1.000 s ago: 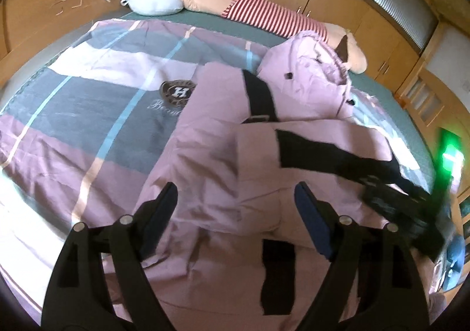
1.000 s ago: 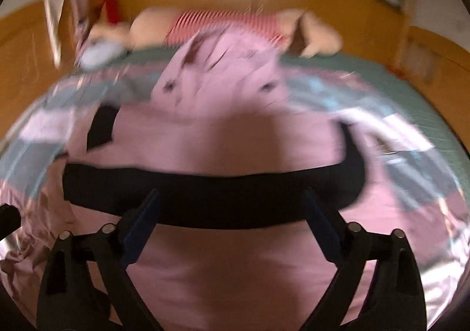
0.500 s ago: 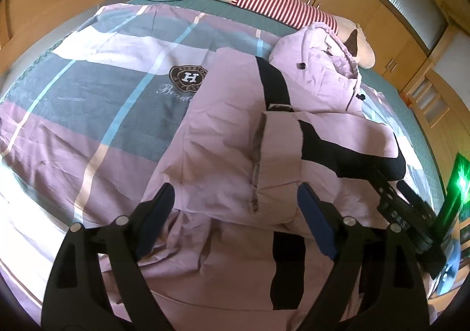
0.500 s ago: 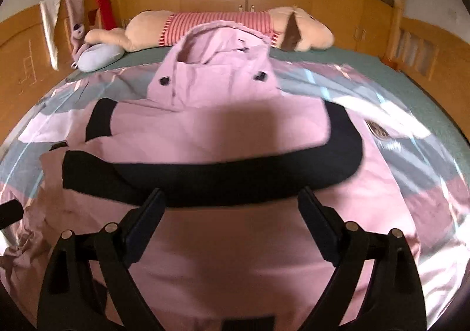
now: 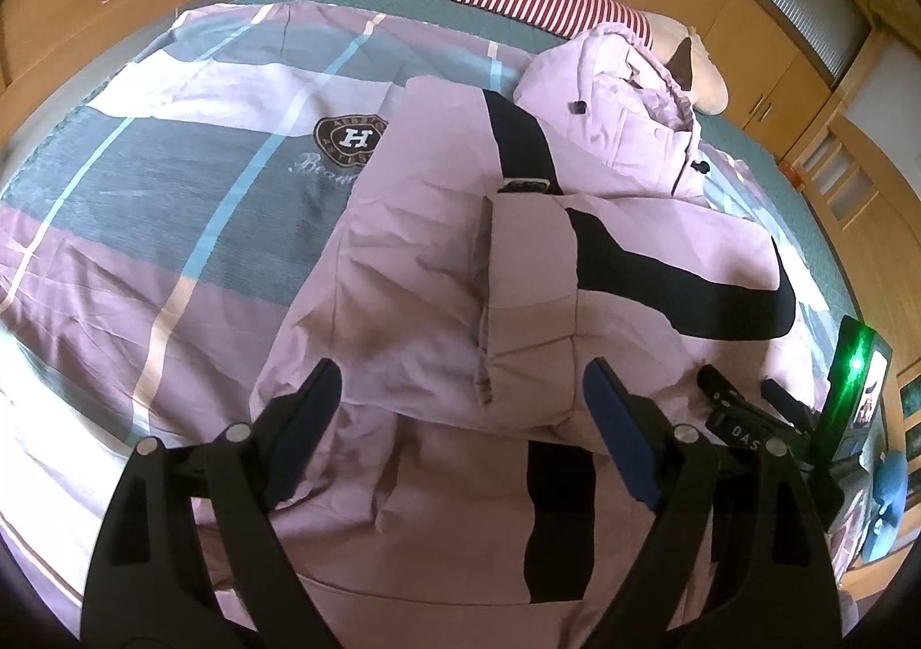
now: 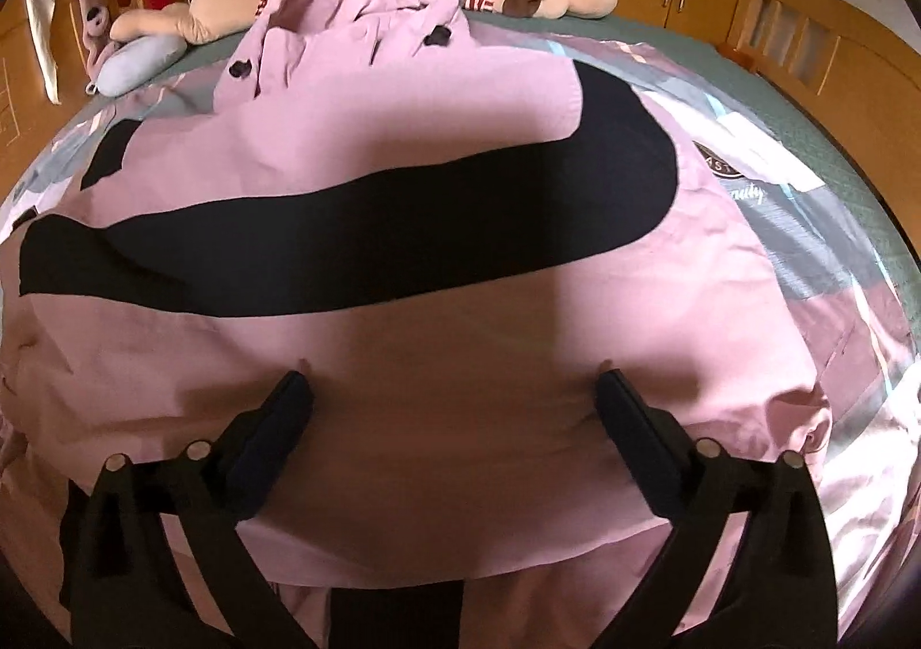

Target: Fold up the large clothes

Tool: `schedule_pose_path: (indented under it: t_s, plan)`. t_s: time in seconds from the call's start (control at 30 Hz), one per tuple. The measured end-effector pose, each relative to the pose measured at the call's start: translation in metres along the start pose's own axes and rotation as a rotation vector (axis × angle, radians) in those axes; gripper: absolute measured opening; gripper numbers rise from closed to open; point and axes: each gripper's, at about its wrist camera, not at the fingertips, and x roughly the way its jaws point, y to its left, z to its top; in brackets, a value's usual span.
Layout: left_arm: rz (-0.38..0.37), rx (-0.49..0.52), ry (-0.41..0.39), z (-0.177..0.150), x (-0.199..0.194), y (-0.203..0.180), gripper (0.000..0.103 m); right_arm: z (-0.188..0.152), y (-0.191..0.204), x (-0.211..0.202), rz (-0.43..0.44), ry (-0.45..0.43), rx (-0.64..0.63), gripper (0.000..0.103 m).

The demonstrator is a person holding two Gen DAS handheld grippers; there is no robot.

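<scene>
Pink jacket (image 5: 437, 223) lies flat on the bed (image 5: 172, 200), right under and ahead of both claws, its long way running off toward the hood. The right claw (image 6: 455, 390) is nearer, tips pressing the cloth, opening wide. The left claw (image 5: 463, 390) hovers open, holding nothing.

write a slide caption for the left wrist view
Open left gripper hovering over a pink jacket with one sleeve folded across, spread on a checked quilt.
</scene>
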Motion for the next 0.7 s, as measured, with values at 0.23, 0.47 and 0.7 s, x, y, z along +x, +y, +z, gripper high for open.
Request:
schedule_pose_path:
  t_s: [0.23, 0.47, 0.7]
  plan:
    - [0.006, 0.003, 0.011, -0.0013, 0.0029, -0.0010, 0.088, -0.0087, -0.0009, -0.0018, -0.002, -0.039, -0.007, 0.102]
    - [0.013, -0.001, 0.030, -0.0021, 0.0089, -0.0002, 0.088, -0.0096, -0.0019, -0.0015, 0.004, -0.056, -0.006, 0.102]
    - [0.023, 0.007, 0.029, -0.0038, 0.0105, -0.0012, 0.088, -0.0110, -0.0022, -0.0014, 0.007, -0.065, -0.006, 0.102]
